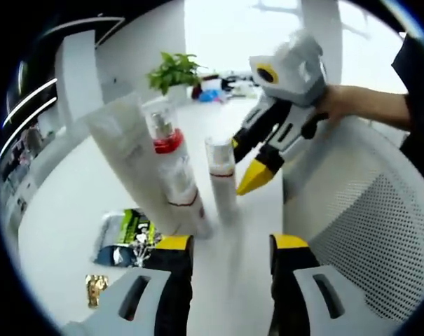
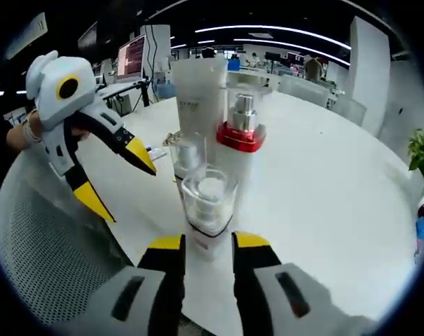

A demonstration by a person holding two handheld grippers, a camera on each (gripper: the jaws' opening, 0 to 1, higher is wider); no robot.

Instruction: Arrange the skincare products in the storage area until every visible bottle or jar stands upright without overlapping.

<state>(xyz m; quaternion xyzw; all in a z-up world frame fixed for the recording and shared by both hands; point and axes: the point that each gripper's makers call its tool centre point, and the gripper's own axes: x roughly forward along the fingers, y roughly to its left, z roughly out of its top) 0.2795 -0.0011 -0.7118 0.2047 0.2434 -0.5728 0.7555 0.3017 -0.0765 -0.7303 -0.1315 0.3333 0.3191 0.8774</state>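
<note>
Standing on the round white table (image 2: 324, 175), three skincare containers are seen grouped close together. In the right gripper view, a small clear-capped bottle (image 2: 208, 203) is found at 6 o'clock of the cluster, nearest the camera; its base is hidden between the yellow-tipped jaws of the right gripper (image 2: 206, 245), which are set narrowly apart just either side of it. Whether the bottle is actually being squeezed cannot be told. Behind it, at 1 o'clock, a red-collared pump bottle (image 2: 241, 129) is seen upright, and at 11 o'clock a tall white tube (image 2: 196, 87) rises beside it, touching or nearly so.

In the left gripper view, the same trio is seen from the opposite side and appears tilted: white tube at 10 o'clock, red-collared bottle in the middle, small bottle (image 1: 222, 175) at 3 o'clock of the group. The left gripper (image 1: 229, 246) is held with jaws well apart and nothing between them, short of the bottles. At 8 o'clock on the table a few flat sachets (image 1: 127, 238) are noted, plus a small gold item (image 1: 96, 288). A potted plant (image 1: 173, 70) is seen at 12 o'clock, far across the table. A white mesh chair back (image 1: 359, 210) is seen at the table's edge.
</note>
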